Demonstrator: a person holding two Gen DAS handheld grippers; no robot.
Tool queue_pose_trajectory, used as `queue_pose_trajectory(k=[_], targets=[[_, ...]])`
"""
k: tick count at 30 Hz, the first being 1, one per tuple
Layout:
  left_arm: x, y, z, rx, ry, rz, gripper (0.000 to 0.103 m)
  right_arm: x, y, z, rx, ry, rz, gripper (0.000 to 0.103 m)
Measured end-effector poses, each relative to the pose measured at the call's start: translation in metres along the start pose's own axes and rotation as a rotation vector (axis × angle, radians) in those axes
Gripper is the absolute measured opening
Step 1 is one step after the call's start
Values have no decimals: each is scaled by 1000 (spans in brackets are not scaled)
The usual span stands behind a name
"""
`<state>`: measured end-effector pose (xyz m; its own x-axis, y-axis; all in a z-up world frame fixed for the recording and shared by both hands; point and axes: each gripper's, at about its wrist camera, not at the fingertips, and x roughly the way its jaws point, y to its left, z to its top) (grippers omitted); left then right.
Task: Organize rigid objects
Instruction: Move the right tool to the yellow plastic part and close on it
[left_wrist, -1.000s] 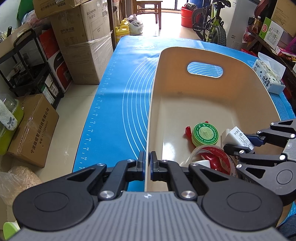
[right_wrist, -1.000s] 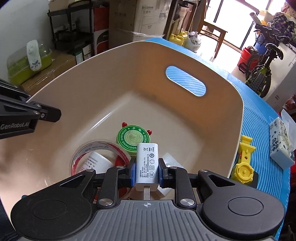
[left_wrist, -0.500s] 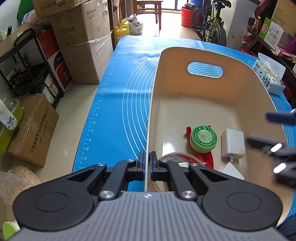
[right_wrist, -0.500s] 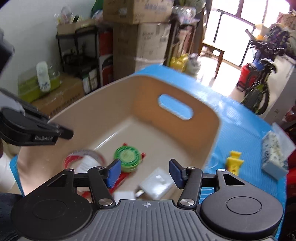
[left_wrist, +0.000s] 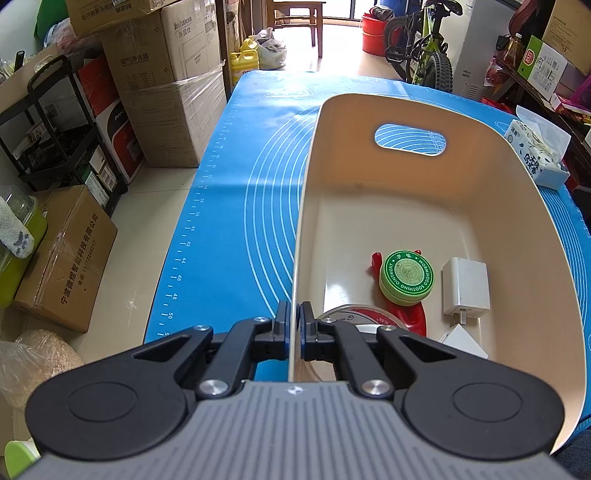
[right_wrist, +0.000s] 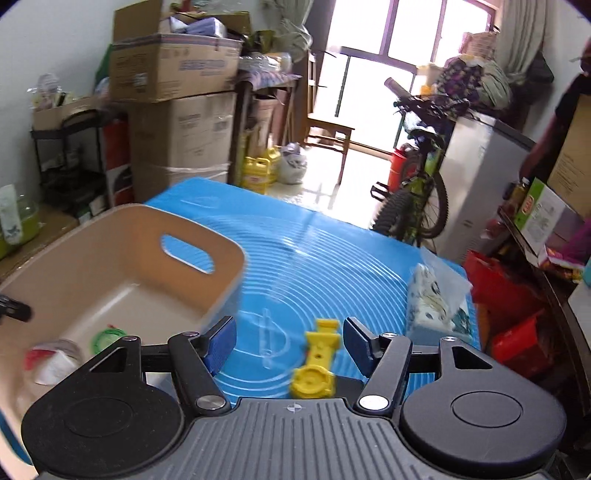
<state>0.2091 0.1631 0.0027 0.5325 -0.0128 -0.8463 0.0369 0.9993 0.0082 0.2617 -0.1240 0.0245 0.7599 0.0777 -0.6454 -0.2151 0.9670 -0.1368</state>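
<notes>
A cream bin (left_wrist: 528, 206) stands on the blue mat (left_wrist: 236, 206). My left gripper (left_wrist: 294, 325) is shut on the bin's near-left rim. Inside lie a white charger (left_wrist: 466, 287), a green ointment tin (left_wrist: 406, 277) on a red piece (left_wrist: 408, 315), a tape roll (left_wrist: 351, 314) and a white box (left_wrist: 463, 341). In the right wrist view the bin (right_wrist: 221, 280) sits at left. My right gripper (right_wrist: 289, 341) hovers over the mat to the bin's right, its jaws opening and holding nothing. A yellow toy (right_wrist: 317, 367) lies on the mat below the gap. A clear ruler (right_wrist: 267, 345) lies beside it.
A tissue pack (right_wrist: 437, 306) lies on the mat's right side, also in the left wrist view (left_wrist: 535, 155). Cardboard boxes (left_wrist: 162, 99) and a black rack (left_wrist: 55, 129) stand left of the table. A bicycle (right_wrist: 417, 192) and shelves stand beyond it.
My right gripper let the white charger fall into the bin, opened, then rose and swung right out of the bin to above the yellow toy. My left gripper kept its hold.
</notes>
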Motion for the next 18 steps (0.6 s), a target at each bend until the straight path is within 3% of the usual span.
queue_pose_trajectory(k=[6, 18], targets=[[0, -1, 0, -4, 1, -1, 6, 47, -18, -30, 37, 96, -21, 73], [1, 0, -1, -1, 1, 0, 6, 97, -7, -56, -49, 134, -76, 73]])
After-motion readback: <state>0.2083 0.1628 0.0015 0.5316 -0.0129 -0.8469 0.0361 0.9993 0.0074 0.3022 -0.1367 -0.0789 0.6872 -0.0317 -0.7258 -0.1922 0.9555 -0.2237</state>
